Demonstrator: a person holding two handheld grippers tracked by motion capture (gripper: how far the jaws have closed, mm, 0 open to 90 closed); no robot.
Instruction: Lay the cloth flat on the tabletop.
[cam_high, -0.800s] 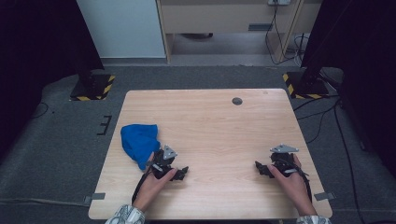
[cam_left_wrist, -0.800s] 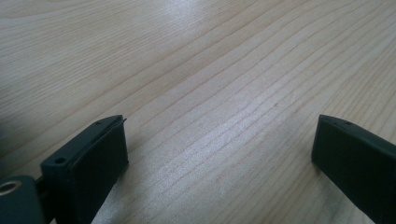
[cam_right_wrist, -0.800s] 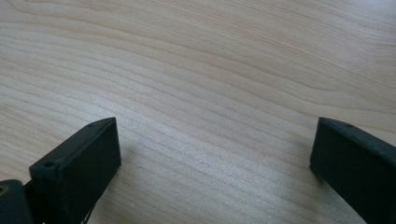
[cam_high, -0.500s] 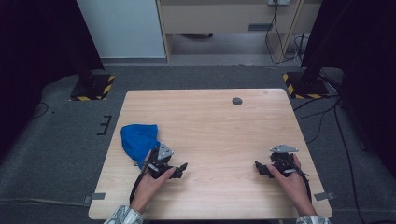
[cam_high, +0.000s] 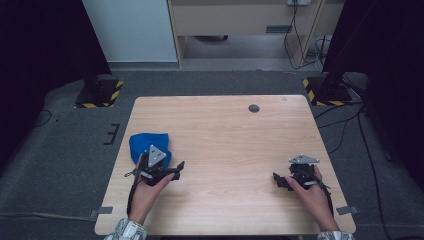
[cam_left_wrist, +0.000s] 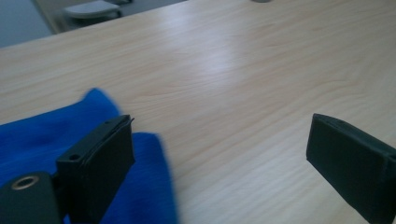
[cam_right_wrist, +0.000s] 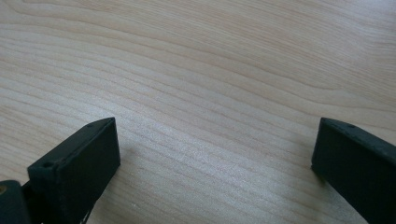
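Blue cloth (cam_left_wrist: 42, 140) under left gripper (cam_left_wrist: 219, 154) left finger; both grippers' fingers wide apart, empty; right gripper (cam_right_wrist: 215, 163).

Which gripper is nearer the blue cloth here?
Left. The left gripper, jaws open, sits at the blue cloth's near edge, partly over it. The right gripper, also open, rests far across the table.

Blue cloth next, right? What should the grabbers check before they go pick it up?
1. Left gripper jaws open wide: ok.
2. Blue cloth in front of the left gripper, one jaw over its edge: ok.
3. Cloth between both jaws: not ok.
4. Right gripper open and holding nothing: ok.
5. Wooden table beside the cloth bare: ok.
6. Cloth folded neatly or bunched: cannot tell.
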